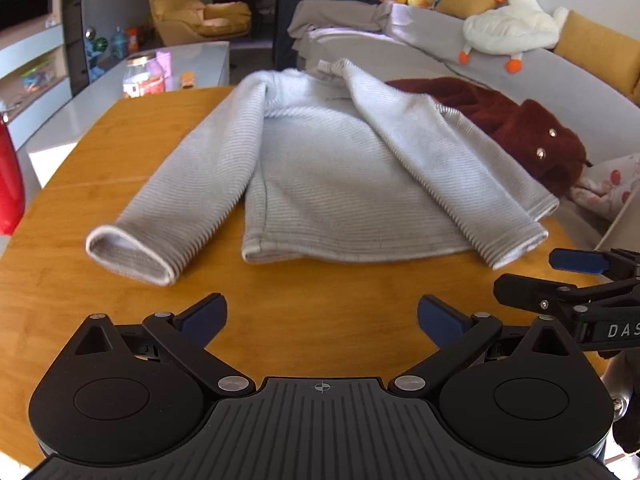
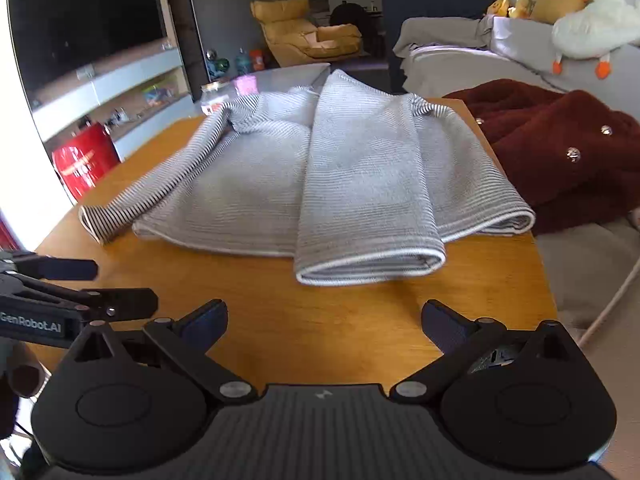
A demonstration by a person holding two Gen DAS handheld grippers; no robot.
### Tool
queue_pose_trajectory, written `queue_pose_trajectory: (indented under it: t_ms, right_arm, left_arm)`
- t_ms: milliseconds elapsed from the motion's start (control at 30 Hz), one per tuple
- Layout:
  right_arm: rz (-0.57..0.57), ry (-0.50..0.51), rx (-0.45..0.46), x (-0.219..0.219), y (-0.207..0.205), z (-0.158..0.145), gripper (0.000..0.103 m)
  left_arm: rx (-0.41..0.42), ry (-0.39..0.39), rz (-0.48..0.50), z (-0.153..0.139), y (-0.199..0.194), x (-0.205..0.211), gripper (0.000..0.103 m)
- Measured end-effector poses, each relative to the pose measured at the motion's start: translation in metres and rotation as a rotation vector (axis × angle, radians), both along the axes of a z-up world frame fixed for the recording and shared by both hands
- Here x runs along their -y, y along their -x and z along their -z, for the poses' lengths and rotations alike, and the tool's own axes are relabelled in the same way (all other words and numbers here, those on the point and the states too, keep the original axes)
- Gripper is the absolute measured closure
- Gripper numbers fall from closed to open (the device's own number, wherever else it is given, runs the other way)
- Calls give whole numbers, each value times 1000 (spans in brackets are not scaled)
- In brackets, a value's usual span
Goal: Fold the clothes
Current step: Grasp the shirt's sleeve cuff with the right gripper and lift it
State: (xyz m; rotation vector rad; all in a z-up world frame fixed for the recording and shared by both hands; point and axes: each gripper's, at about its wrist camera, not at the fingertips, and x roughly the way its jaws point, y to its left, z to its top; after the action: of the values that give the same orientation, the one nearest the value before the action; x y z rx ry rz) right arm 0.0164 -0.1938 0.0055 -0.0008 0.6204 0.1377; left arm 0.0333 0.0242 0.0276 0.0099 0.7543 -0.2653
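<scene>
left hand-held gripper (image 1: 322, 318) open, empty | right hand-held gripper (image 2: 324, 322) open, empty | grey ribbed knit sweater (image 1: 332, 168) flat mid wooden desk (image 1: 280, 292), right sleeve folded across body

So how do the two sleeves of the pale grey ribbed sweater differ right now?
The left sleeve lies spread out beside the body of the pale grey ribbed sweater, flat on the orange wooden table; the right sleeve is folded in across the body. The left cuff points outward, the right cuff reaches the hem. Both are untouched by a gripper.
</scene>
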Motion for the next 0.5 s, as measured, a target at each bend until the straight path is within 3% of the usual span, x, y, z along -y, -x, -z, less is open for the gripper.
queue_pose_trajectory:
  t_ms: [200,267,333,400,500]
  right_arm:
    - [-8,7,185,2,-39,-32,2]
    - [-1,47,223,-1,-64,-39,17]
    - [3,56,221,0,-94,-47,49]
    - [5,24,213,5,-123,-55,57]
    - [-15,-7,177,8,-169,-62,57]
  left_arm:
    - [135,-3,1,-30,-57,3,0]
    - [158,13,1,-36,-79,7,0]
    - [156,31,25,-36,-100,12,0]
    - [167,70,62,-30,-117,19,0]
    - [222,145,118,-18,-138,29,0]
